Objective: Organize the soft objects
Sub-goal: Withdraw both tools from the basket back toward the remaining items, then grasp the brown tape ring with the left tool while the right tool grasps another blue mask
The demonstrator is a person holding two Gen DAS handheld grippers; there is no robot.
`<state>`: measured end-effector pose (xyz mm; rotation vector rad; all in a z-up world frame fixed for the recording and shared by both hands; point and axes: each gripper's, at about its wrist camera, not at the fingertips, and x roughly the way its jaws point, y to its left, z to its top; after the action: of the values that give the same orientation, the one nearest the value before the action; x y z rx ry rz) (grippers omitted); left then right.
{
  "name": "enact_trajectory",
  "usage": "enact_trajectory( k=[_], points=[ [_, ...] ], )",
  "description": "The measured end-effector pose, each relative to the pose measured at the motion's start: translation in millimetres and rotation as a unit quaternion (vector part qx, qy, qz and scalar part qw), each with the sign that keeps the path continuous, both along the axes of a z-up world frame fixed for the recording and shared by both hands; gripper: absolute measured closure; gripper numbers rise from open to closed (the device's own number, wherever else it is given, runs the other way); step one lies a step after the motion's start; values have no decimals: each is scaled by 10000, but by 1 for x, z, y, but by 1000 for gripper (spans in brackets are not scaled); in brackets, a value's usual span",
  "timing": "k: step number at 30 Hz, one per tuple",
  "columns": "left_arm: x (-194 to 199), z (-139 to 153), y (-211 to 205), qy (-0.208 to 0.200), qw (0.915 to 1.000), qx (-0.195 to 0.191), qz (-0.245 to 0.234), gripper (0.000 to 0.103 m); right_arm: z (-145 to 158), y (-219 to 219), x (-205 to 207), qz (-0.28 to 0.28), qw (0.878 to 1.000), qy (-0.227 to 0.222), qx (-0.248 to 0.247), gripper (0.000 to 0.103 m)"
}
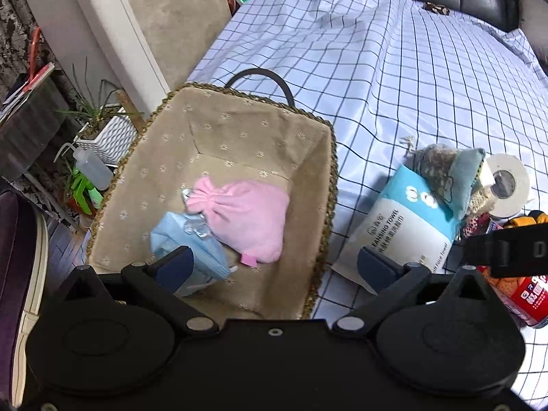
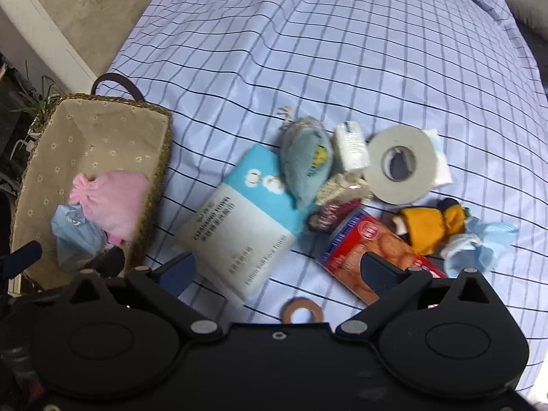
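Evidently sorting: both claws gape empty, left claw (image 1: 275, 262) above the basket (image 1: 328, 185), right claw (image 2: 279, 269) over the towel pack (image 2: 239, 226).

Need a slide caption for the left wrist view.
Open left gripper above lined woven basket holding pink drawstring pouch and pale blue packet on checked bedsheet.

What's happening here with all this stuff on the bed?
Someone is sorting soft things into a lined wicker basket. A pink drawstring pouch and a blue packet already lie inside. Both claws, left claw and right claw, are open and empty. The face towel pack, toilet roll and other items wait on the checked sheet.
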<state>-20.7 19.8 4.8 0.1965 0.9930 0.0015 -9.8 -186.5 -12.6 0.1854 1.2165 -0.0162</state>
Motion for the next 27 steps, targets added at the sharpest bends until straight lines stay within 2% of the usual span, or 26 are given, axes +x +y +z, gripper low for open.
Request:
enact_trajectory(
  k=[11,22,27],
  points=[
    [2,-11,-20,334,9994,-17,-104,3,-11,-51,-18,-537,9961,461,528,1],
    [-9,-20,-55,463,9965,97,-682,3,-17,-83,-39,-752,9958,442,285,1],
    [-16,-22,-70,506,9938,136,-979,3,-11,-102,-48,-918,9954,264,116,1]
  ],
)
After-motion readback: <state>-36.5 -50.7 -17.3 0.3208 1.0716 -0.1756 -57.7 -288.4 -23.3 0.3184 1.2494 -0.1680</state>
